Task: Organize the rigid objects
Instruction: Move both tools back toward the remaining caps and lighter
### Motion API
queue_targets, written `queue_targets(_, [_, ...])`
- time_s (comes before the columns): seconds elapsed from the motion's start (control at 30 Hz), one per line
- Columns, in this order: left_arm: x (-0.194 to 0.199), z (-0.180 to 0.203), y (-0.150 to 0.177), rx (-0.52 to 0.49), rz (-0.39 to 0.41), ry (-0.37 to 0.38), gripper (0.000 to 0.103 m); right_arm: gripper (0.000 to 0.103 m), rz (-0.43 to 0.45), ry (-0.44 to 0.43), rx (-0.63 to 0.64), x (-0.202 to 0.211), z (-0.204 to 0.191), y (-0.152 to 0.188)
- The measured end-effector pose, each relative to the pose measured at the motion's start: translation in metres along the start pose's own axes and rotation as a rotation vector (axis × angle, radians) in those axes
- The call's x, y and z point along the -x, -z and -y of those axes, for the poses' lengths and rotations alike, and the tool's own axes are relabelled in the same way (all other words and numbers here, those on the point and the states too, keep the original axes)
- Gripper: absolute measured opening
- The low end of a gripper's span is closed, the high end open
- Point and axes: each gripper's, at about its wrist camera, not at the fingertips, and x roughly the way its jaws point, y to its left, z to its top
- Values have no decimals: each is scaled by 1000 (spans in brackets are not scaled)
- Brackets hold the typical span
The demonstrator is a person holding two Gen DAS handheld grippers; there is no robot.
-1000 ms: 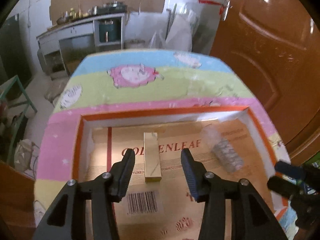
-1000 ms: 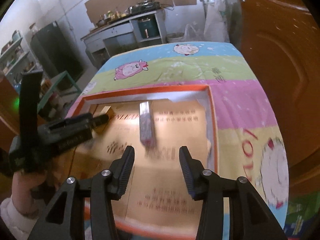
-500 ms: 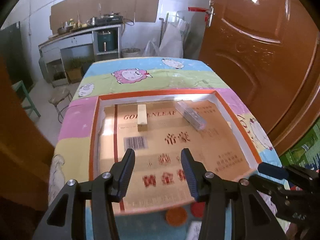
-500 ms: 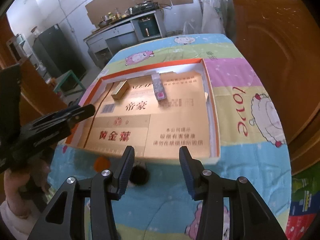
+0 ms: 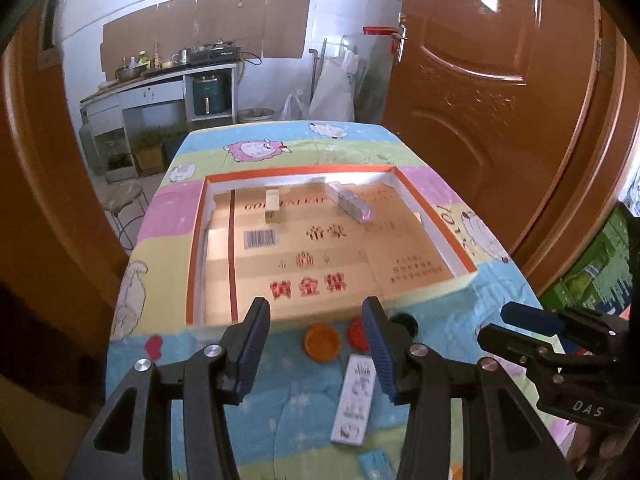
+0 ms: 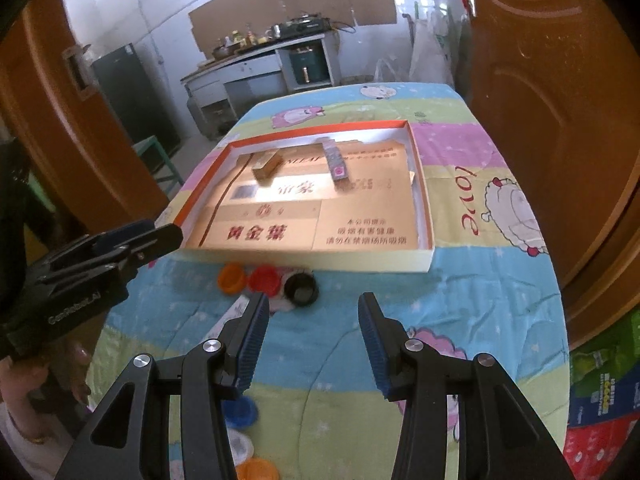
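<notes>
On the quilted table [image 6: 472, 300], spread empty jaws partly hide a red cap [image 5: 357, 333] and blue cap [image 6: 239, 410].

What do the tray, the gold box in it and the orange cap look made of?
Tray: likely cardboard, white walls, orange rim, printed glossy liner. Gold box: probably foil-faced card, sharp folded edges, shiny. Orange cap: looks like moulded plastic, smooth, uniform colour.

We hold our left gripper [image 5: 316, 344] with jaws apart and empty above the quilt; past it lie an orange cap [image 5: 322, 343] and a white box [image 5: 355, 404]; the tray [image 5: 197, 240] holds a gold box [image 5: 273, 207].
</notes>
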Motion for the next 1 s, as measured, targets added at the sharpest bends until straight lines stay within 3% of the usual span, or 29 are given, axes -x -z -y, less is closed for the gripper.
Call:
queue_targets(0.27, [12,6,45,-9,-31,5,48,48,-13,-29,91,11,-14,46])
queue_targets(0.5, [17,21,90,-24,-54,58,48,48,0,-20,133,17,-26,87])
queue_targets(0.73, [12,33,119,-40,-92,44,48,48,9,11,126,23,-27,100])
queue_targets(1.0, [6,35,129,-28,-109,50,48,48,-6,10,120,23,-27,109])
